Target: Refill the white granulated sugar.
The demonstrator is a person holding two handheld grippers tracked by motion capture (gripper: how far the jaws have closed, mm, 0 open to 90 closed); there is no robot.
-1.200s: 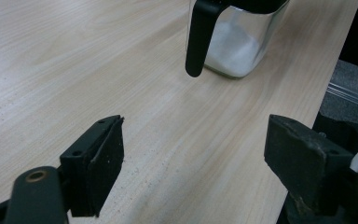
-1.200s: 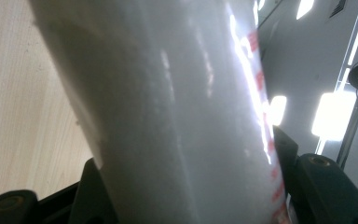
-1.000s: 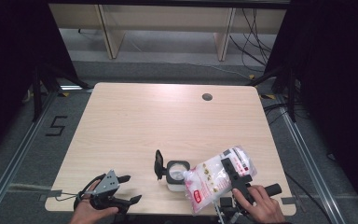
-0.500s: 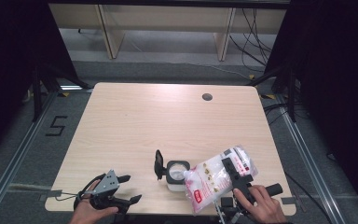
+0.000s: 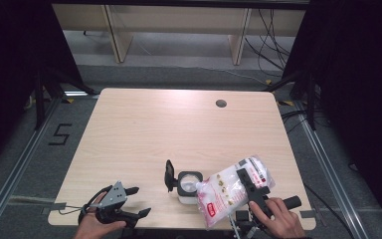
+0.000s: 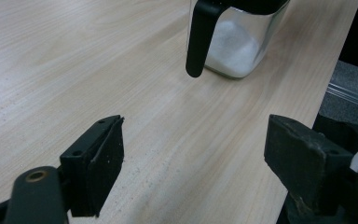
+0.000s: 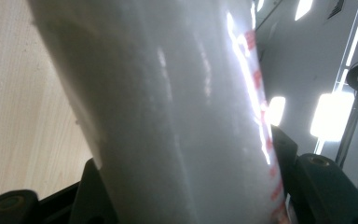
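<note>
You are working in a lab-style recording space: a plain wooden bench (image 5: 179, 129) with a cable hole (image 5: 221, 103) stands between black curtains (image 5: 10, 64), with floor rails (image 5: 15, 172), a taped "5" (image 5: 60, 134), loose cables (image 5: 271, 40) and bare shelving (image 5: 174, 30) behind.

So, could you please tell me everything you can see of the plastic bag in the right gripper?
The plastic bag is a clear, glossy pouch full of white granules, with red print and a red label near its lower corner. The right gripper clamps it across the middle. It is tilted, its lower end at the mouth of the open glass jar. Whether it touches the jar, I cannot tell.
</note>
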